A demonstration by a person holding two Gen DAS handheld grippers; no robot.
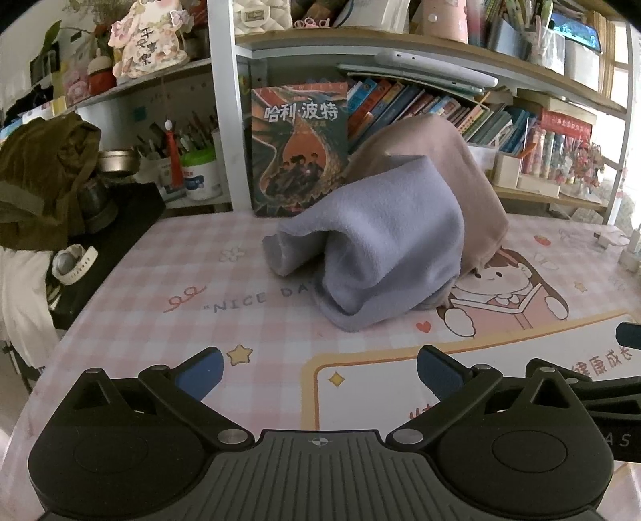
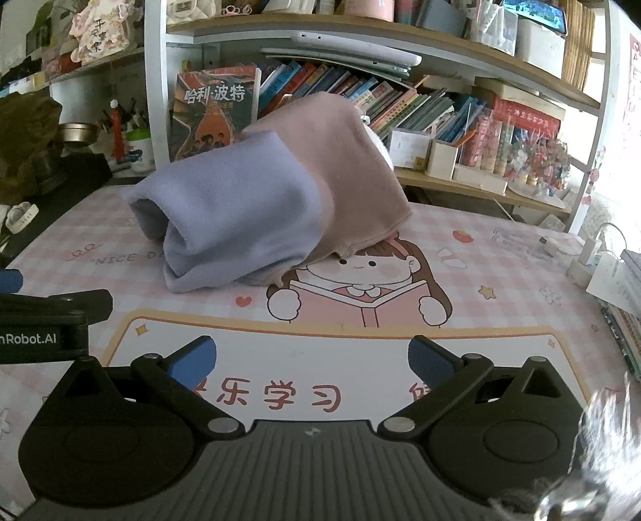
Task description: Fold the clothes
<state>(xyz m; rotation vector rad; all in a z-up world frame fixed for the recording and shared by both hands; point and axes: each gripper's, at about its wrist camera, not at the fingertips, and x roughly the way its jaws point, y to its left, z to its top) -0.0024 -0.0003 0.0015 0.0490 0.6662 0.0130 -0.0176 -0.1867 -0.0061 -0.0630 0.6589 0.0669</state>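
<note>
Pink-and-white checked desk mat (image 2: 500,280) w/ a cartoon girl reading a book printed on it (image 2: 360,276) covers the desk; white-framed wooden bookshelves (image 2: 360,28) packed w/ books run along the back. Landmark = the cartoon girl.

Task item: a soft fleece garment, lilac front part (image 1: 380,248) and dusty-pink back part (image 1: 452,172), sits in a rumpled, humped heap on the mat. It lies just behind and to the left of the girl, its pink hem touching/overlapping her head in the right wrist view (image 2: 352,168). Lilac end is rolled into an open tube shape facing the cameras; not flat, not folded neatly.

Dark illustrated paperback w/ Chinese title (image 1: 298,148) stands upright against the shelf, behind the garment, further back-left of the girl. Olive-green bundle of fabric (image 1: 40,176) sits far left of her, w/ a white wristwatch (image 1: 74,262) below it at the mat's left edge. White charger block & cable (image 2: 581,256) lie to her right.

Left gripper (image 1: 320,370): black linkages, blue-padded fingers (image 1: 204,370) spread wide apart, nothing between them, hovering over the mat nearer than the girl, well short of the garment. Right gripper (image 2: 312,358): same build, blue pads (image 2: 428,360) also spread wide, empty, over the white panel w/ red Chinese characters in front of her. Each gripper's side shows at the edge of the other's view.
</note>
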